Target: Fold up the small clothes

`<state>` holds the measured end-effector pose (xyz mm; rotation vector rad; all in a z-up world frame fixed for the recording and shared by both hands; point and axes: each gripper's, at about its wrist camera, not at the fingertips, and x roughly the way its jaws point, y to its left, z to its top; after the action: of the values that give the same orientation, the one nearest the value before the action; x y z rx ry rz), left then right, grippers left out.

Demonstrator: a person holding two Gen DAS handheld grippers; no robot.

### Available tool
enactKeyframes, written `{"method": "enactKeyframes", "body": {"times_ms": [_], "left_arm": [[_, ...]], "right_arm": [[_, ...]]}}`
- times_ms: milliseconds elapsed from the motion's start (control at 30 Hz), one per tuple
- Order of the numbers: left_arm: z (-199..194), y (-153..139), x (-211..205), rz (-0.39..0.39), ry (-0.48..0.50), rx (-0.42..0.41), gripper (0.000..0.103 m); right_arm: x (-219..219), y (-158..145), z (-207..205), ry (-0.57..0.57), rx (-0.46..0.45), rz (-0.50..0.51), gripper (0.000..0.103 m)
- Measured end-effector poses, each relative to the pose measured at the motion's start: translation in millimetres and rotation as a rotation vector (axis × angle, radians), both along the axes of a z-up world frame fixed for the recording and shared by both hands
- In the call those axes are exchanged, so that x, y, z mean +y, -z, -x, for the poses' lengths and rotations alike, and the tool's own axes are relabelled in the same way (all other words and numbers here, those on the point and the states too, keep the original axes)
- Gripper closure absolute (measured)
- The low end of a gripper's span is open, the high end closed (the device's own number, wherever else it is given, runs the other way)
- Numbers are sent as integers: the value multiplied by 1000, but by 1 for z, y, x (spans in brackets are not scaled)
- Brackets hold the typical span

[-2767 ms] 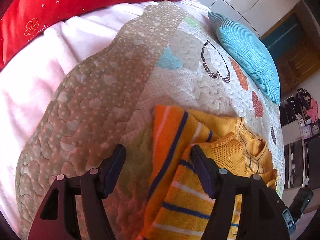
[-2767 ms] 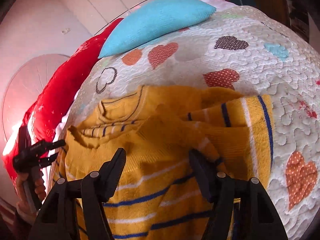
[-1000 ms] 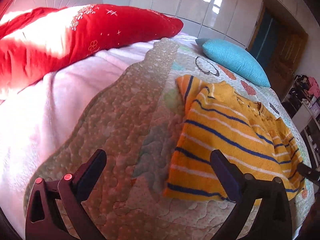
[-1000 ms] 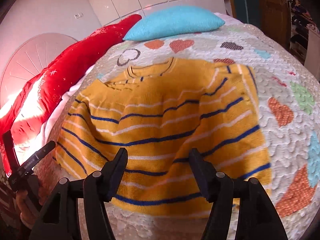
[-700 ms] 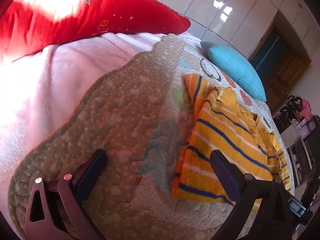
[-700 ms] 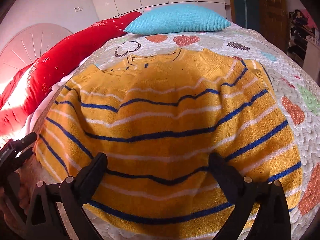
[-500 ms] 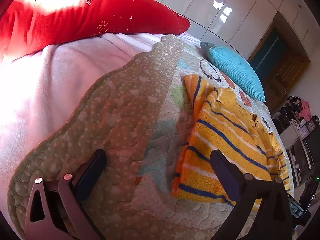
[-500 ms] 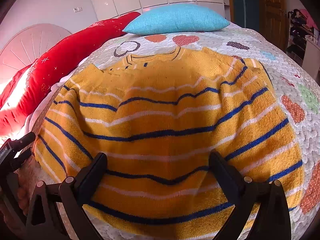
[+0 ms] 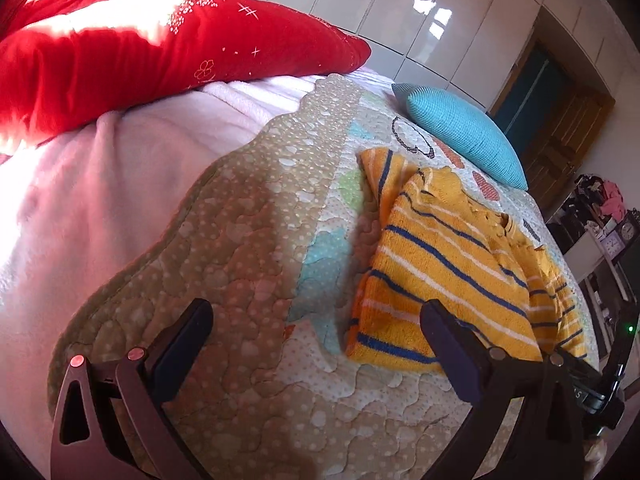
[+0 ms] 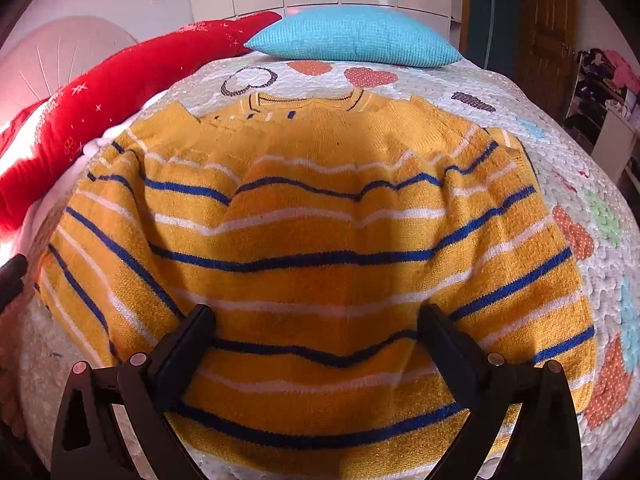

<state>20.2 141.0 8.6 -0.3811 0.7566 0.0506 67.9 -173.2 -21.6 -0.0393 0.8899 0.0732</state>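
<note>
One yellow sweater [image 10: 320,240] with blue and white stripes lies spread flat on a heart-patterned quilt [image 9: 240,260] on the bed; 2.8 seconds ago it was bunched. Both grippers, left gripper [image 9: 316,332] and right gripper [image 10: 316,332], now gape wide and empty. One red pillow [image 9: 140,52] and one blue cushion [image 10: 352,36] sit behind. No writing is legible.
</note>
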Motion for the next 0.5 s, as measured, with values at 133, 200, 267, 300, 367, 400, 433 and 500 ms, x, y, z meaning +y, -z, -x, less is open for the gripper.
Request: {"method": "enactKeyframes", "body": {"times_ms": [133, 200, 267, 300, 367, 400, 433, 500], "left_arm": [[11, -9, 0, -63, 2, -31, 0], [13, -10, 6, -50, 5, -26, 0], [14, -9, 13, -37, -7, -21, 0], [14, -9, 17, -36, -16, -17, 0], [13, -9, 23, -29, -26, -10, 0], [12, -9, 26, -20, -27, -5, 0], [12, -8, 28, -8, -28, 1, 0], [10, -6, 32, 17, -29, 13, 0]], "right_arm": [[6, -1, -2, 7, 17, 54, 0], [5, -7, -1, 28, 33, 75, 1], [10, -22, 9, 71, -1, 132, 6], [15, -31, 17, 68, -37, 143, 6], [25, -49, 31, 23, -87, 134, 7], [32, -56, 37, -4, -102, 135, 6], [40, -62, 42, -36, -116, 139, 6], [60, -69, 48, -101, -132, 146, 6]]}}
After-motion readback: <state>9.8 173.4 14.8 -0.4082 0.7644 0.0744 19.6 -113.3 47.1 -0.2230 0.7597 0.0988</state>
